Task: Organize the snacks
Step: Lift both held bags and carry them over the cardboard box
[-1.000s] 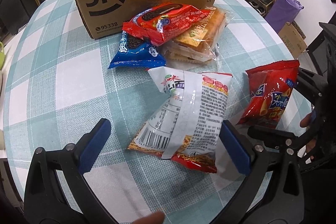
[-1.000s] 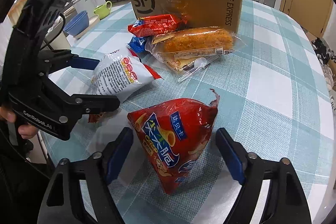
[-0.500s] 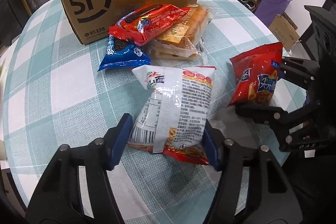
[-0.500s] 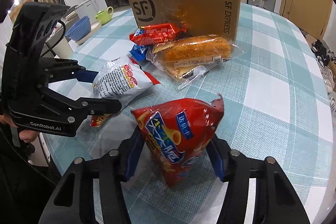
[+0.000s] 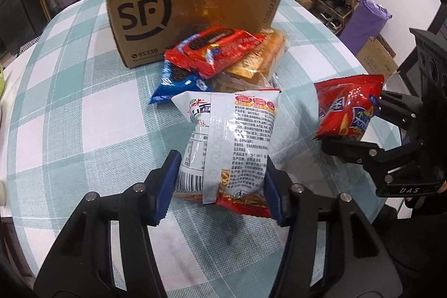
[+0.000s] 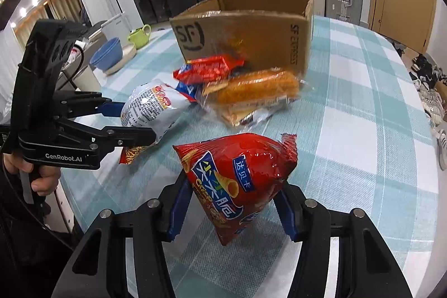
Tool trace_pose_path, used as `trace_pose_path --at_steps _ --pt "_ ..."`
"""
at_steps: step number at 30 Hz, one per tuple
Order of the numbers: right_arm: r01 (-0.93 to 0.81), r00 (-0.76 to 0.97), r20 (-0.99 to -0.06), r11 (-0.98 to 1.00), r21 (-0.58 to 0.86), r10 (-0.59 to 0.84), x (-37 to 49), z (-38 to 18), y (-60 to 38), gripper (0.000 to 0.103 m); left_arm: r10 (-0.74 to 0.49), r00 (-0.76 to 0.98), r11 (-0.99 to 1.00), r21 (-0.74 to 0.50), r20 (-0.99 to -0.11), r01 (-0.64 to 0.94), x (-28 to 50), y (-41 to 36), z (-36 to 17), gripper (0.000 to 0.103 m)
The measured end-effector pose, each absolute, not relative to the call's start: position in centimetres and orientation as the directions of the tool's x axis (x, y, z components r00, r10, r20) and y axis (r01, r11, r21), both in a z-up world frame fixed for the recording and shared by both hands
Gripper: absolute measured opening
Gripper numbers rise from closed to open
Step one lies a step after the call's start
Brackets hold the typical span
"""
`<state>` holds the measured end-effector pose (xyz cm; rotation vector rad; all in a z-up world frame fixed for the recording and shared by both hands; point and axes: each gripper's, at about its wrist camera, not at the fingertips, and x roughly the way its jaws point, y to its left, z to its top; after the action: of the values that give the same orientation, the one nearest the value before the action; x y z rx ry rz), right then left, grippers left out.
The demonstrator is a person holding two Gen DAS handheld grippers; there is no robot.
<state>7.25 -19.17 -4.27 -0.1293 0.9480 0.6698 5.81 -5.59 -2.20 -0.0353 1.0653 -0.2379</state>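
My left gripper (image 5: 219, 183) is clamped on the white noodle-snack bag (image 5: 229, 141), its blue pads pressing both sides of the bag's lower half; the bag hangs above the checked tablecloth (image 5: 83, 113), printed back facing me. My right gripper (image 6: 230, 210) is squeezed onto the red crisp bag (image 6: 237, 183), which stands tilted between the pads with its crimped top toward one o'clock. From the left wrist, that red bag sits at three o'clock, held off the table.

Beyond the white bag, at twelve o'clock, the remaining snacks lie heaped: a red cookie pack (image 5: 215, 50) on top, a blue cookie pack (image 5: 178, 84) under its near-left end, and a clear-wrapped bread pack (image 5: 262, 60) to its right. They rest just in front of the open cardboard box (image 5: 195, 16), which stands upright at the far side of the table. At ten o'clock in the right wrist view sit a blue bowl (image 6: 107, 55) and a green cup (image 6: 139, 35).
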Motion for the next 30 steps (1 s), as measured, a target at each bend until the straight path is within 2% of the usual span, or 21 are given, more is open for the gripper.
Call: trace_pose_path --at_steps 30 --pt "-0.547 0.520 -0.695 0.818 0.175 0.496 9.8 1.6 -19.1 0.056 -0.166 0.630 0.983 -0.176 -0.759 0.046 5.6 -0.6 5.5 0.052"
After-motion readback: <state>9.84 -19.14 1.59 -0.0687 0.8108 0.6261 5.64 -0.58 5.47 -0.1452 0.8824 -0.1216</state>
